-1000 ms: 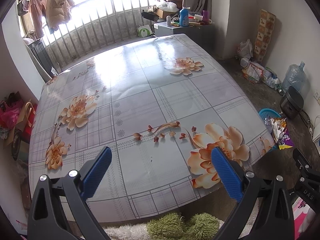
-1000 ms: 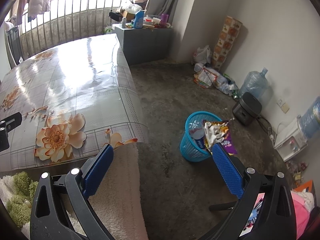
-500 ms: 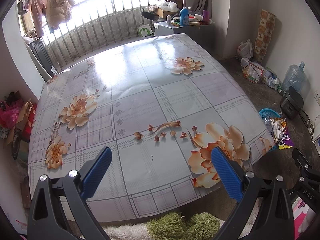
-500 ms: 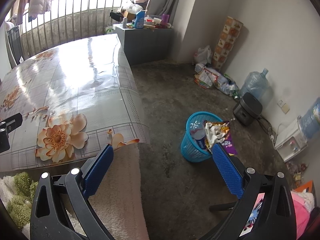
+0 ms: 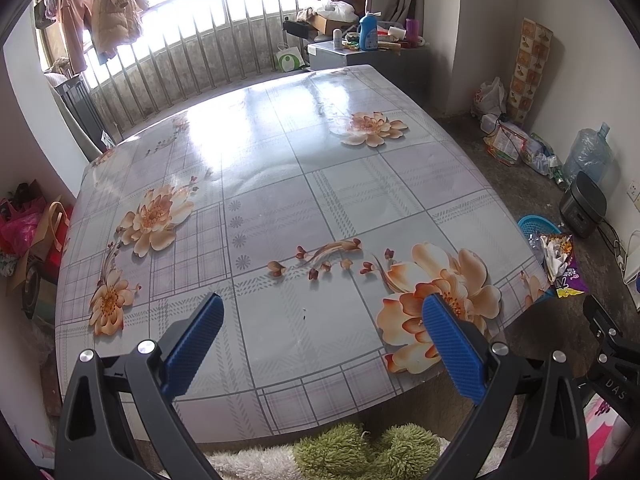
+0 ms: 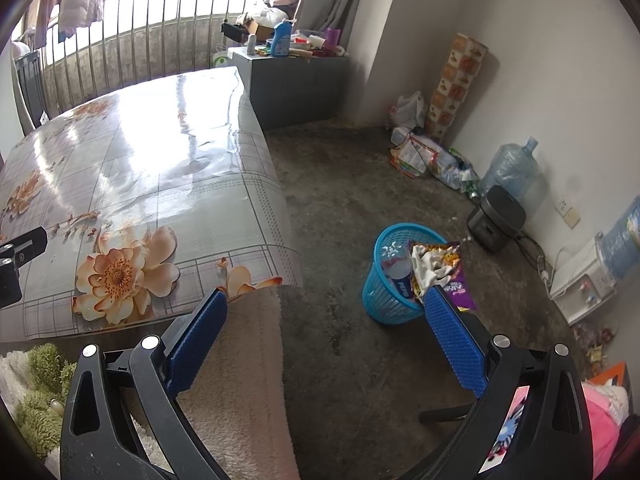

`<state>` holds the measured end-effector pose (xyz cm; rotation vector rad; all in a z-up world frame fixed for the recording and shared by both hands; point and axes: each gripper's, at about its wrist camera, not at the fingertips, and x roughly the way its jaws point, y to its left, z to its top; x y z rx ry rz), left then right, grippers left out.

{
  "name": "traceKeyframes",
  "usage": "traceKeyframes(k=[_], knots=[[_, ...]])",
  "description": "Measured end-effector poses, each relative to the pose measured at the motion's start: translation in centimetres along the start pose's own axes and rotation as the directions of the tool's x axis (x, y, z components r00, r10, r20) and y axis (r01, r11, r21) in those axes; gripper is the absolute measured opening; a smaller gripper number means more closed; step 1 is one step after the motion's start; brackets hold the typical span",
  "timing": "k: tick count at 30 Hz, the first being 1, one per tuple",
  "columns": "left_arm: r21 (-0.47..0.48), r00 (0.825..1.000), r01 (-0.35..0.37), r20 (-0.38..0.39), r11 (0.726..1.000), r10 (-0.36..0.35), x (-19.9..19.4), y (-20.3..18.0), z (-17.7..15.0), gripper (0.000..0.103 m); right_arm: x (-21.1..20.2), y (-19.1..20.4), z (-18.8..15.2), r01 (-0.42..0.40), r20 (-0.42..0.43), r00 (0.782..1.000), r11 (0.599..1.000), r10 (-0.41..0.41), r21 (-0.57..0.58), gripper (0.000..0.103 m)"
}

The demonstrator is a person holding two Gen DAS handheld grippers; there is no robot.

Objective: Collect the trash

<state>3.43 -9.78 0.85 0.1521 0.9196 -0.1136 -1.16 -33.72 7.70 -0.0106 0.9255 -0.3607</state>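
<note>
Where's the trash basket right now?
The blue basket stands on the floor right of the table, just beyond the right tool's right fingertip; the left view shows it past the table's right edge.

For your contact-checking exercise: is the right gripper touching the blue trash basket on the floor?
Apart. In the right wrist view the right gripper is wide open and holds nothing, raised above the floor; the blue trash basket stands lower down. One finger only overlaps it in the image.

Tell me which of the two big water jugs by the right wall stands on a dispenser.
The blue jug at the far right edge sits atop the white dispenser. The paler jug stands on the floor behind the black cooker.
</note>
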Motion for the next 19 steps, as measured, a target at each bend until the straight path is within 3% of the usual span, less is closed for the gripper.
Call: traceKeyframes(k=[19], knots=[[-0.003,1.0,0.006,-0.02,1.0,-0.006,0.29,0.34,-0.39,0.098,0.1,-0.06,-0.01,-0.004,-0.002,1.0,1.0,0.004,0.002,0.095]])
